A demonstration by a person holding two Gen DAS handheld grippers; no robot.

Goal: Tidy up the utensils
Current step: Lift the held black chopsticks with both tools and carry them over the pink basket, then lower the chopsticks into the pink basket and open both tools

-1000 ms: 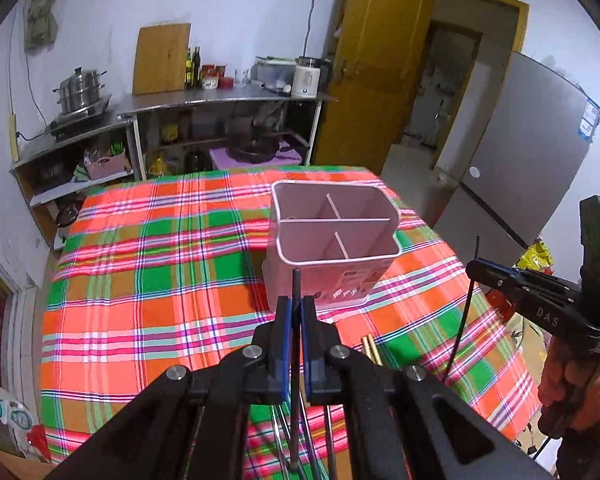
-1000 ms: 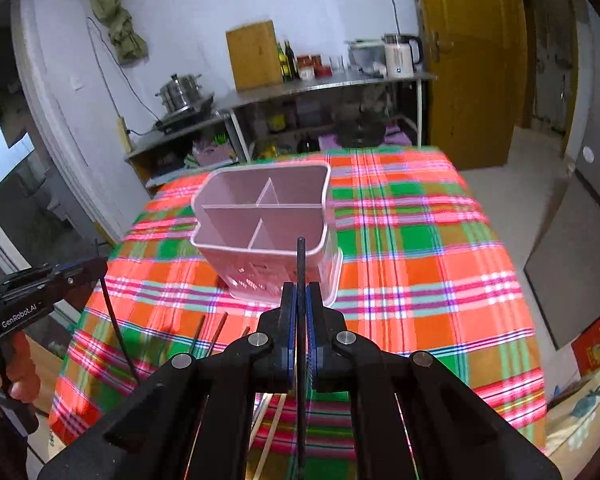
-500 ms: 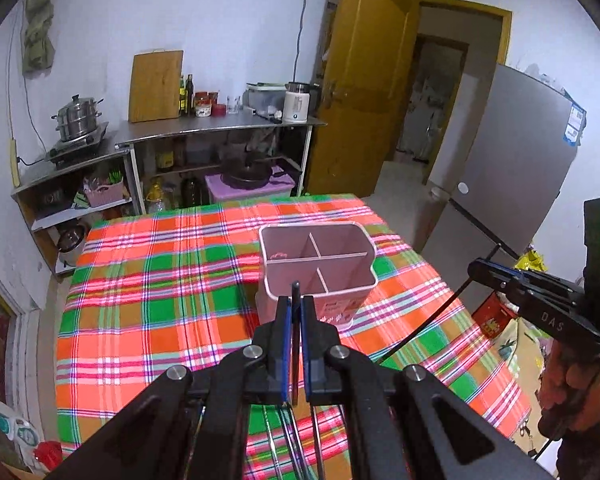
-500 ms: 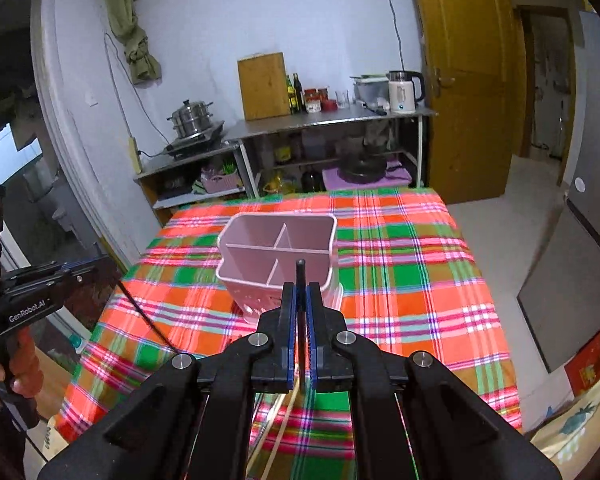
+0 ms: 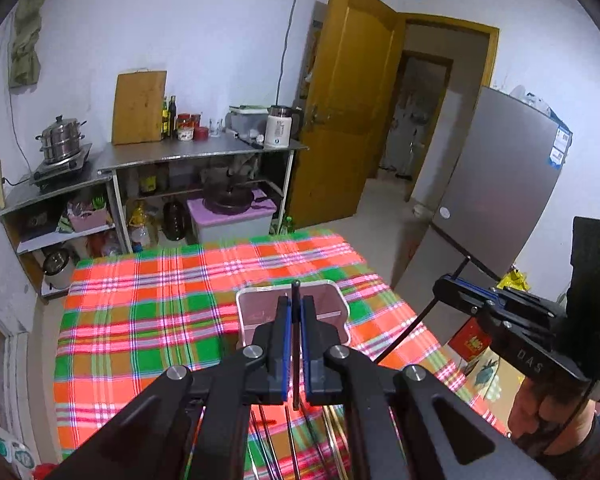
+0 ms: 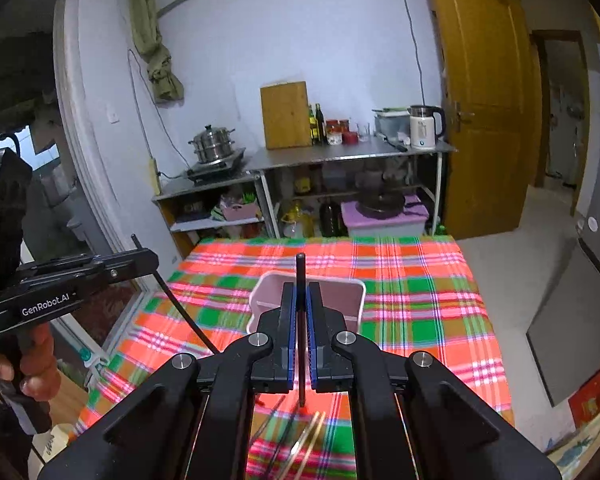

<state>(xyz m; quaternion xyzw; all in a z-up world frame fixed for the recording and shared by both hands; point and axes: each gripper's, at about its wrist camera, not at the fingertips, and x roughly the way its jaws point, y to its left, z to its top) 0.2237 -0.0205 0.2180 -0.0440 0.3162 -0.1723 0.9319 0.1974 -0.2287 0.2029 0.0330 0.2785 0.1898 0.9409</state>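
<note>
A pink divided utensil holder (image 5: 328, 300) stands on the plaid tablecloth (image 5: 140, 320); it also shows in the right wrist view (image 6: 340, 296). My left gripper (image 5: 295, 308) is shut on a black chopstick (image 5: 295, 344) and is held high over the table. My right gripper (image 6: 300, 296) is shut on another black chopstick (image 6: 301, 328), also high above the holder. Each gripper shows in the other's view, the right one (image 5: 448, 282) and the left one (image 6: 148, 258), with its chopstick slanting down. Several loose chopsticks (image 6: 308, 436) lie on the cloth below.
A steel shelf unit (image 5: 180, 160) with pots, bottles and a kettle stands behind the table. A wooden door (image 5: 348, 120) and a grey fridge (image 5: 500, 184) are at the right. The table's right edge drops to the floor.
Both grippers have risen and pulled back with their chopsticks, so the holder looks smaller and farther below. The jaws stayed shut.
</note>
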